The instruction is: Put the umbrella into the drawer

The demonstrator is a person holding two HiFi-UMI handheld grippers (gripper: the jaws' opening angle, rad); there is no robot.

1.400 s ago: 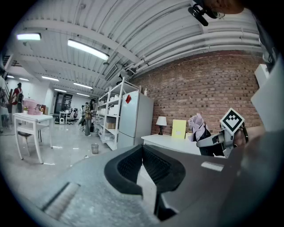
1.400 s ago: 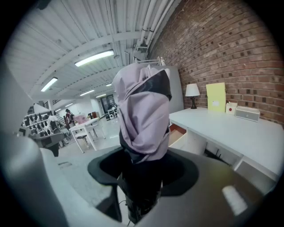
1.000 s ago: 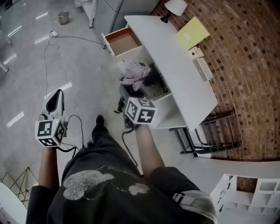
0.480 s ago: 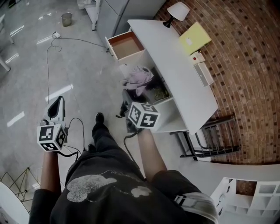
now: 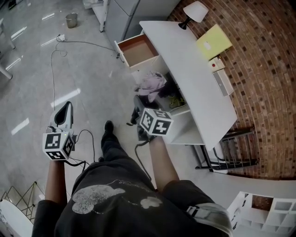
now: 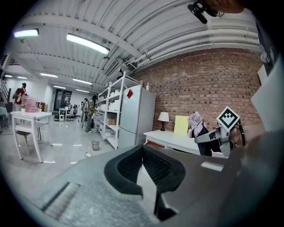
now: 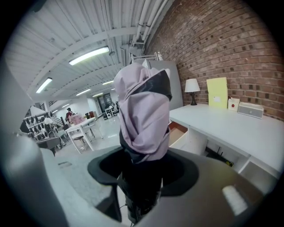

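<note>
The right claw (image 7: 142, 172) is clamped on the folded umbrella (image 7: 143, 108), whose black lower end sits between the two dark pads while the pink-and-black canopy stands up out of them. In the head view the umbrella (image 5: 151, 84) hangs over the floor just in front of the white tabletop (image 5: 194, 69), near the open compartment underneath it and short of the drawer (image 5: 138, 50). The drawer is pulled out at the tabletop's far end, and its brown bottom is bare. The umbrella is not in it. The left claw (image 6: 143, 148) has its pads together at the tips with nothing between them. It is held well apart from the tabletop, out over the grey floor at the person's left side. A white lamp (image 5: 194, 11) and a yellow folder (image 5: 213, 41) stand on the tabletop against the brick wall
</note>
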